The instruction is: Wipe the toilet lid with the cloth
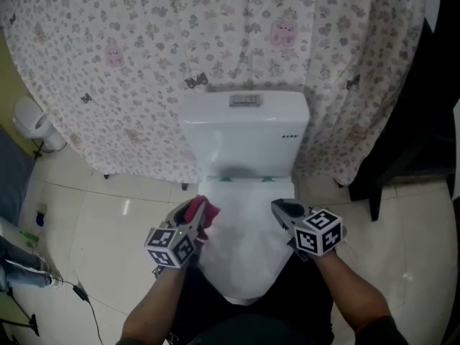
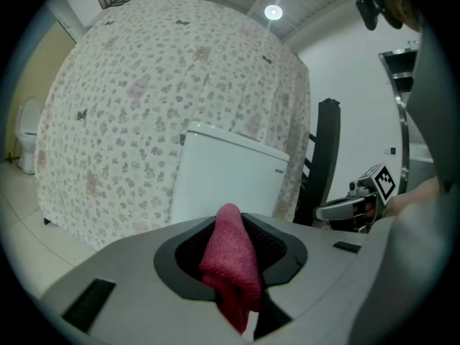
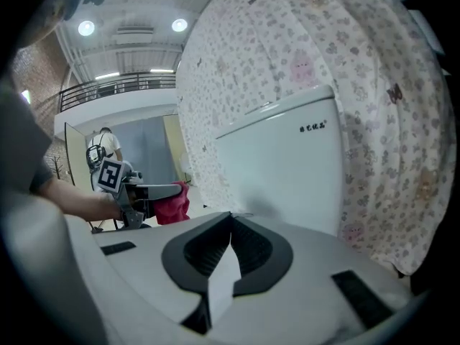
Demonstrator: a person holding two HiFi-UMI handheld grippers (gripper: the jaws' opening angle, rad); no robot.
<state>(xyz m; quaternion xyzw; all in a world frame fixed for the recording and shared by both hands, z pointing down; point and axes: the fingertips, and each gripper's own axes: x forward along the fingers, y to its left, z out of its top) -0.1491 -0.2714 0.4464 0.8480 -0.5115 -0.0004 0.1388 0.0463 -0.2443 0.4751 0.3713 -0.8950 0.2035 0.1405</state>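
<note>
Holding the cloth (image 1: 208, 213) is the left gripper (image 1: 194, 216), jaws clamped on a bunched red fold that sticks up and hangs down between them. Right gripper (image 1: 282, 209) has its jaws together at the tips with nothing between them.

Key relation: the toilet lid (image 1: 244, 257) is closed and lies just right of and below the cloth, which sits over the lid's left edge; I cannot tell whether it touches. The lid's long axis runs from the tank (image 1: 244, 129) toward the person. The grippers flank the lid, one at each edge, but only the left one carries the cloth, so the wipe likely means lowering it and sweeping rightward across the lid.

Count: one cloth, one lid, one tank, two grippers, and one flowered curtain (image 1: 144, 63) behind.
</note>
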